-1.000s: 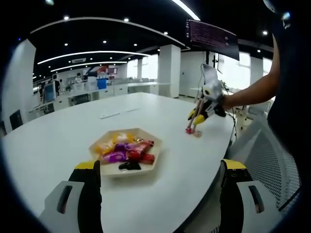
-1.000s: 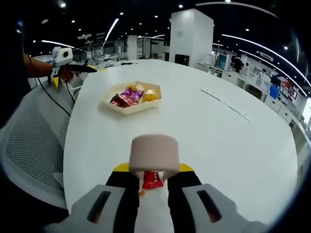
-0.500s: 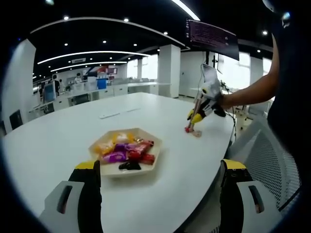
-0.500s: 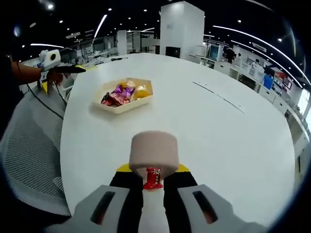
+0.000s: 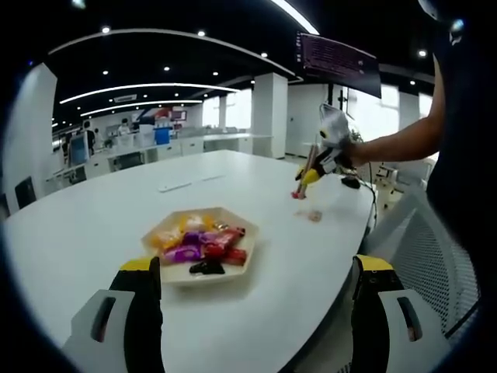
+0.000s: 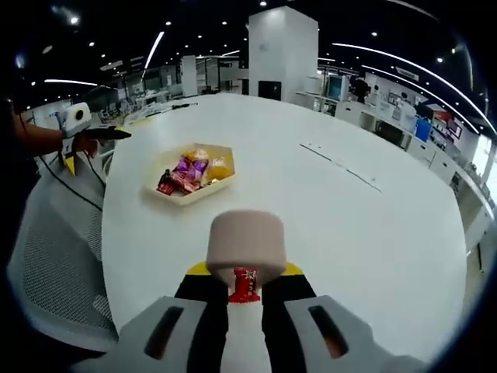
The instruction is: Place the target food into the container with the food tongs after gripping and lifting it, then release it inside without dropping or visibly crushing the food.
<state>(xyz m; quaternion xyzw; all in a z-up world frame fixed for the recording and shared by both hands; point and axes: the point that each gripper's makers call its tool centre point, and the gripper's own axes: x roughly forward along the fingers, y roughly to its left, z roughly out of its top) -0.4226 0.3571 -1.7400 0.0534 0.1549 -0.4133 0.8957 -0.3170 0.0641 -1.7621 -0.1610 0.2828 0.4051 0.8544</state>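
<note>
Lower left of the left gripper view: the left gripper (image 5: 256,311) hangs with jaws spread wide, holding nothing. Just above it on the white table (image 5: 93,233), the hexagonal tray (image 5: 203,272) holds an assortment of wrapped sweets. At upper right, the right gripper (image 5: 311,175) carries the red candy (image 6: 245,284), pinched in the tongs (image 6: 245,247) its jaws press together. It looks light, crinkly and slippery, best gripped gently mid-wrapper.

Right gripper (image 6: 245,289) jaws closed; left gripper (image 5: 256,311) jaws apart.
</note>
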